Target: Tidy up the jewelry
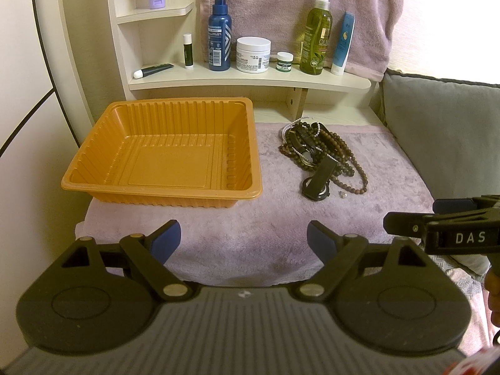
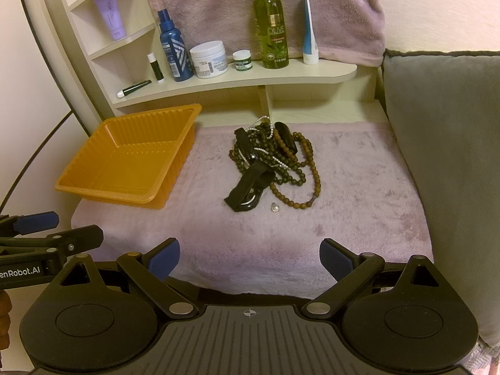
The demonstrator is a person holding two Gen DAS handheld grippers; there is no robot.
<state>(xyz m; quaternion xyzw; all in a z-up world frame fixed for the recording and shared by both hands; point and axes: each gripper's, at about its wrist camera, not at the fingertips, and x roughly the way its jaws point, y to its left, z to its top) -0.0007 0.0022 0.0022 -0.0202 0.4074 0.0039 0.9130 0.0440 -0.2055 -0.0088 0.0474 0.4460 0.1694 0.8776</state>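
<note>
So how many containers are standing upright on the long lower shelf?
6: from the camera's left, lip balm stick, blue spray bottle, white cream jar, small green jar, olive spray bottle, blue-white tube. A seventh tube lies flat.

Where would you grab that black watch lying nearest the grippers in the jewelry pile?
Judging by its pose, pinch the flat strap across its width, from above with the right gripper. The strap lies on top, at the near edge of the bead tangle.
</note>
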